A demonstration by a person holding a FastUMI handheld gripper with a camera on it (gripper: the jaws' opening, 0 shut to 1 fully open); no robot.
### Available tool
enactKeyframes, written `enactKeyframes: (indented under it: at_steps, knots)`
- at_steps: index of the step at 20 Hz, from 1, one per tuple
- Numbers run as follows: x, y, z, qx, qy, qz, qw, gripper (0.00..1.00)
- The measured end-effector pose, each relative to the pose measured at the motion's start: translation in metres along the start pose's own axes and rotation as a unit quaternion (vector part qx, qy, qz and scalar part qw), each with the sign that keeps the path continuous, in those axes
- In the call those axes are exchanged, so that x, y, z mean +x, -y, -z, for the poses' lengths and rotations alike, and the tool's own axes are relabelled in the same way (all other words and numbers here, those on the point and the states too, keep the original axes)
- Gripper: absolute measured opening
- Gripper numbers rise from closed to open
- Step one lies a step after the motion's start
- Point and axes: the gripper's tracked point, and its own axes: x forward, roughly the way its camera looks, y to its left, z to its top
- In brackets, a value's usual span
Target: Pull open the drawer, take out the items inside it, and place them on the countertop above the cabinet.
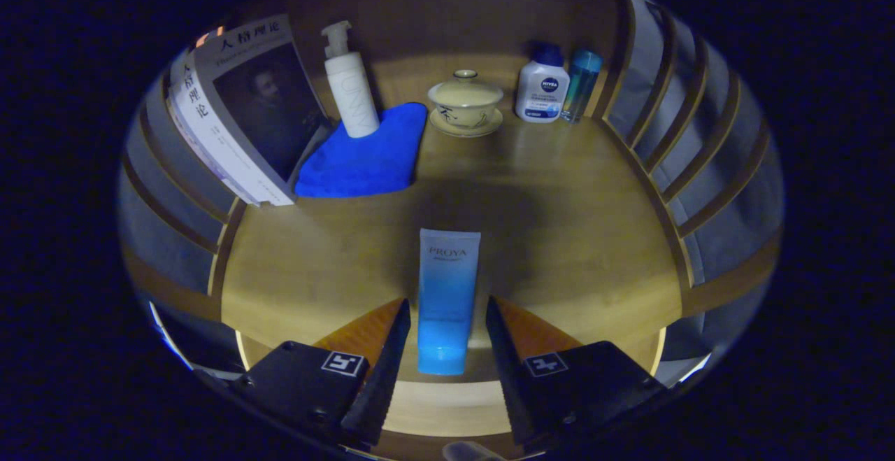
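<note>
My gripper points forward and slightly downward; my two fingers are spread apart, one on each side, with a clear gap between them; their toothed inner faces turn toward each other, and neither presses on anything.

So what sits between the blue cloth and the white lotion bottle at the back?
In the gripper view, a lidded teacup on its saucer stands between the blue cloth and the white lotion bottle, on the wooden top.
</note>
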Motion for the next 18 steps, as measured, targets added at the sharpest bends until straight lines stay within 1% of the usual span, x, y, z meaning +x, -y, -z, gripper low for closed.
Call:
enactKeyframes:
  at_steps: [1,4,5,6,10,12,15,18]
  knots:
    - [-0.006,0.002,-0.003,-0.003,0.013,0.005,1.0,0.69]
    - [-0.026,-0.006,0.004,-0.012,0.027,-0.011,1.0,0.71]
    - [-0.029,-0.008,0.008,-0.014,0.034,-0.015,0.999,0.73]
    - [-0.036,-0.009,0.012,-0.018,0.042,-0.019,0.999,0.76]
    - [-0.06,-0.014,0.037,-0.039,0.086,-0.033,0.995,0.75]
    - [-0.072,-0.016,0.055,-0.03,0.115,-0.042,0.992,0.76]
    - [-0.09,-0.015,0.086,-0.034,0.157,-0.05,0.986,0.75]
    - [-0.122,-0.016,0.11,-0.036,0.222,-0.055,0.973,0.76]
